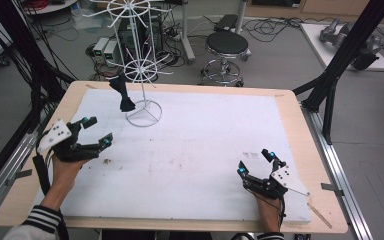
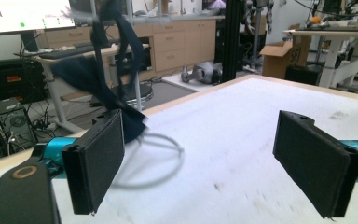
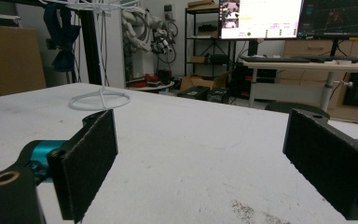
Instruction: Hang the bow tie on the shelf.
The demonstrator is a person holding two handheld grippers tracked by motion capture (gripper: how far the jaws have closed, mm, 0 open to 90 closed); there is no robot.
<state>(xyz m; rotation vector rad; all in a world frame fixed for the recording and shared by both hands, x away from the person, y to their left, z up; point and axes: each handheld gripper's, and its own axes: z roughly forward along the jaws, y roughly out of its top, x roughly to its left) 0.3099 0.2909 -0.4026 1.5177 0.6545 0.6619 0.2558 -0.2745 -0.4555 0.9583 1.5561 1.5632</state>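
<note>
A white wire rack (image 1: 141, 65) stands on its ring base at the back left of the white mat (image 1: 195, 150). A dark blue bow tie (image 1: 123, 92) hangs from one of its lower arms, and in the left gripper view the bow tie (image 2: 98, 74) dangles just beyond the jaws. My left gripper (image 1: 98, 132) is low over the mat's left edge, below and left of the tie, open with nothing between its pads (image 2: 98, 161). My right gripper (image 1: 256, 161) rests at the front right, open and empty. In the right gripper view the rack (image 3: 101, 51) and tie (image 3: 64, 39) stand far off.
A black stool (image 1: 226, 47) and cables lie on the floor behind the table. Black frame posts (image 1: 340, 60) rise at the right and left. The wooden table edge (image 1: 325, 165) borders the mat.
</note>
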